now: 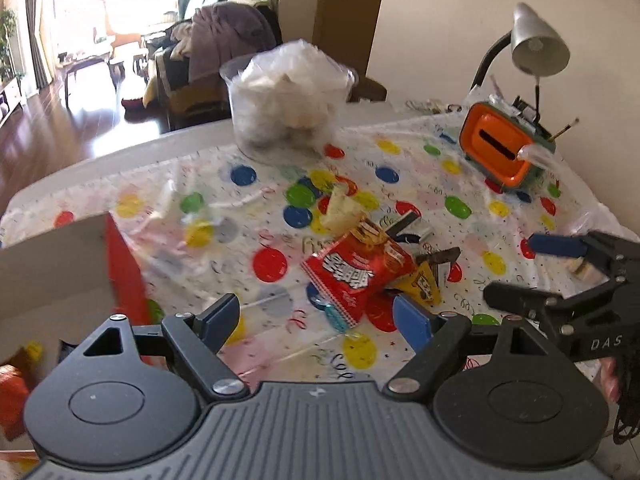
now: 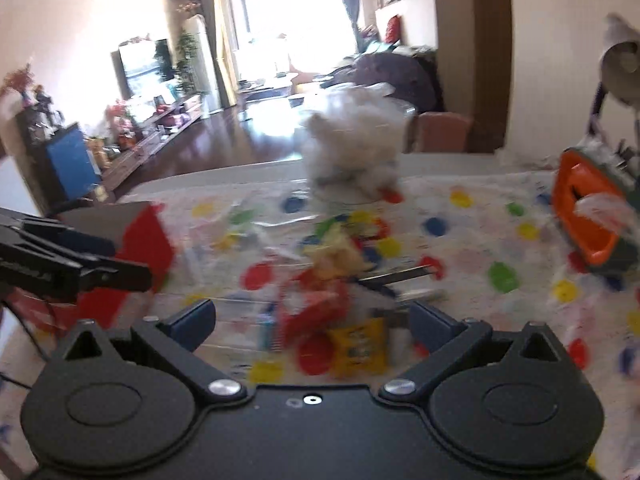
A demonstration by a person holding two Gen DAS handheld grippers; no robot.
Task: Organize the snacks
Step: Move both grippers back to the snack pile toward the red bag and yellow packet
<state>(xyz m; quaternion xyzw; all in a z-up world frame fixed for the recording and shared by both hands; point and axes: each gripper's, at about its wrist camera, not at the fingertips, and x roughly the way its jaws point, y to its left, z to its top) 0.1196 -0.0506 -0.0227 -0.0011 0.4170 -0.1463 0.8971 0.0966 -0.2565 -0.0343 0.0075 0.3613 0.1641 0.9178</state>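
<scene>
While both sets of tongs hang above the counter (image 1: 120, 160), which is covered by a white cloth printed with coloured dots (image 1: 400, 152), the snacks lie in a small heap near its middle. On top sits a red snack packet (image 1: 352, 276) with white lettering, tilted and resting partly on a yellow packet (image 1: 424, 286); a pale yellowish wrapper (image 1: 340, 210) lies just behind them, and a dark flat wrapper (image 1: 408, 224) lies beside that. The left tongs (image 1: 316, 320) stand wide, with nothing pressed between the blue pads (image 1: 412, 320); in their own view the red packet lies on the cloth between and just beyond the fingertips. The right tongs (image 2: 312, 320) are also spread wide and empty, and in their blurred view the same heap shows between the fingers, the yellow packet nearest the camera. From the left wrist view the right tongs reach in from the right edge, one blue pad hovering over the cloth, apart from the heap. A cardboard box with a red side (image 1: 120, 264) stands at the left of the cloth, its flap up. Farther back are a clear tub stuffed with white bags (image 1: 288, 104), an orange and green holder (image 1: 504, 148), and a grey desk lamp (image 1: 536, 40) bending over it.
</scene>
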